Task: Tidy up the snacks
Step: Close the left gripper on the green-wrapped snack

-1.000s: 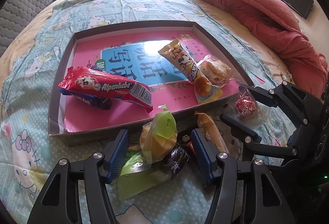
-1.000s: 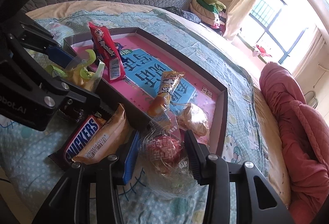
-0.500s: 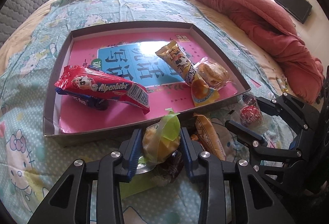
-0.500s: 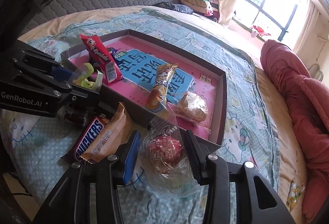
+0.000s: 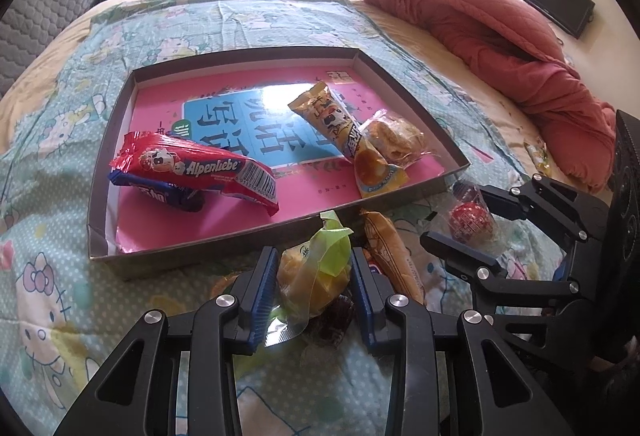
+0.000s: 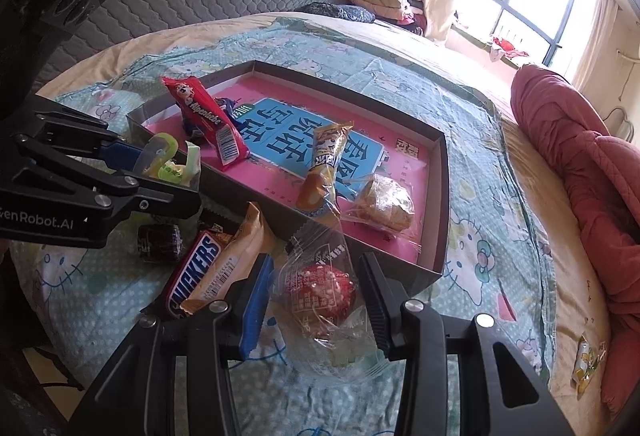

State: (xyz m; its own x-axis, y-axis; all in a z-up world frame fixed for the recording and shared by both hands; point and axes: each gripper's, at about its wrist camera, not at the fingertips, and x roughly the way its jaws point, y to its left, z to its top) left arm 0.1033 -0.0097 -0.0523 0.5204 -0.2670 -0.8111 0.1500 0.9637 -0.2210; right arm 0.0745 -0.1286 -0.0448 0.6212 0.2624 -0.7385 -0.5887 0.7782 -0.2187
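Compared with 1 second ago, the left gripper [image 5: 314, 286] is now standing much narrower: its blue pads [image 5: 262, 290] are pressing on both sides of the green-and-yellow snack packet [image 5: 316, 272], where before they were standing wide apart around it. This packet is sitting on the bedsheet [image 5: 60, 276], just in front of the near wall of the cardboard tray [image 5: 100, 204]. It probably means that the grasp is made and the packet is ready for lifting into the tray.

The right gripper [image 6: 312, 300] is not changing its width. Its jaws are standing partly closed around the clear bag with the red round sweet [image 6: 320, 292], also on the sheet, just outside the near corner of the tray. The bag is filling the gap, so the gripper seems to be holding it, although the clear film makes the contact hard to judge.

Inside the tray 4 snacks are already lying: the red Alpenliebe pack [image 5: 200, 168] on top of a blue wrapper [image 5: 160, 192] at the left, then the long yellow packet [image 5: 348, 140] and the clear bag with a pastry [image 5: 394, 140] at the right. So the task is looking about half done.

Between the 2 grippers some items are partly hidden. The Snickers bar [image 6: 196, 272] is lying under an orange packet [image 6: 232, 260], and a dark wrapped sweet [image 6: 158, 242] is sitting beside the left gripper. What is under the green packet cannot be made out. No hand of the person is showing in either view.
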